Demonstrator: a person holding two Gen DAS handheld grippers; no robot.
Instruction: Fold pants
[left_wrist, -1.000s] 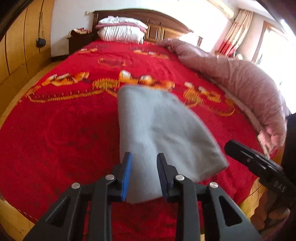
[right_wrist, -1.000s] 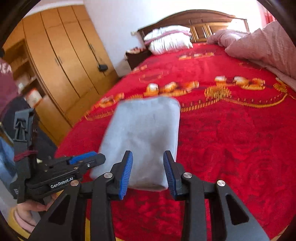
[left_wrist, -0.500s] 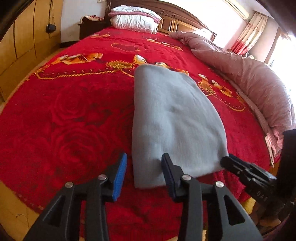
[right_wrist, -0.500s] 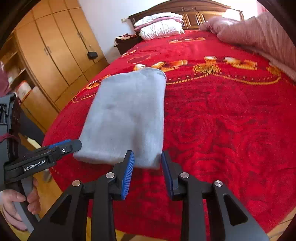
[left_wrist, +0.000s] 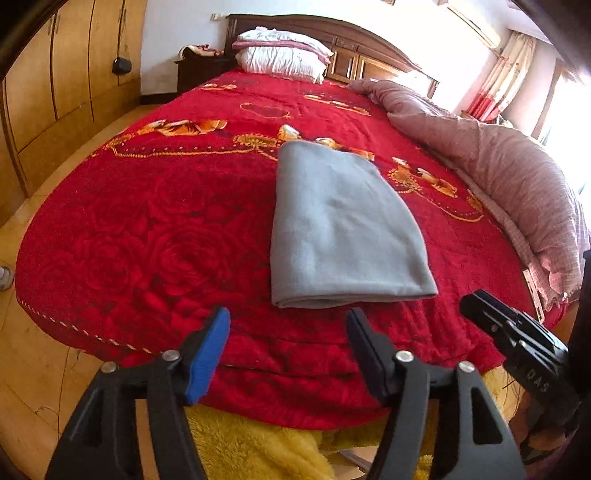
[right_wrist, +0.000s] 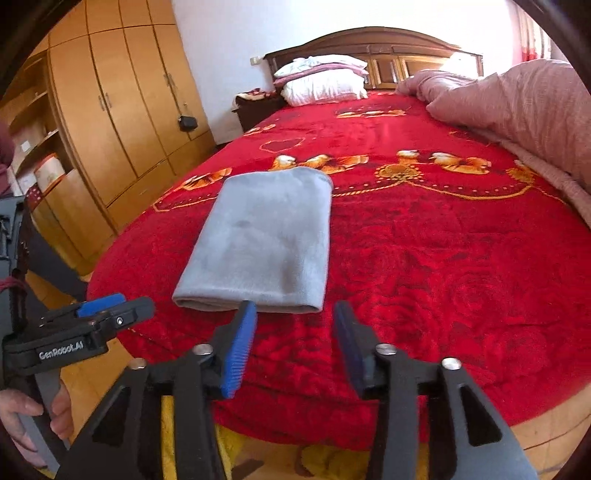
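Observation:
The grey pants (left_wrist: 340, 229) lie folded into a flat rectangle on the red bedspread (left_wrist: 155, 229), near the foot of the bed; they also show in the right wrist view (right_wrist: 266, 240). My left gripper (left_wrist: 288, 325) is open and empty, just short of the fold's near edge. My right gripper (right_wrist: 293, 314) is open and empty, also just short of the near edge, at its right corner. Each gripper shows in the other's view: the right one (left_wrist: 517, 343) and the left one (right_wrist: 96, 314). Neither touches the pants.
A pink quilt (left_wrist: 498, 177) is heaped along the bed's right side. White pillows (left_wrist: 280, 55) lie at the wooden headboard. Wooden wardrobes (right_wrist: 122, 110) line the left wall. A yellow fuzzy rug (left_wrist: 258, 443) lies on the floor below the bed's foot.
Both grippers have opened wider and drawn back from the pants toward the foot of the bed. The folded pants now lie flat and free on the bedspread.

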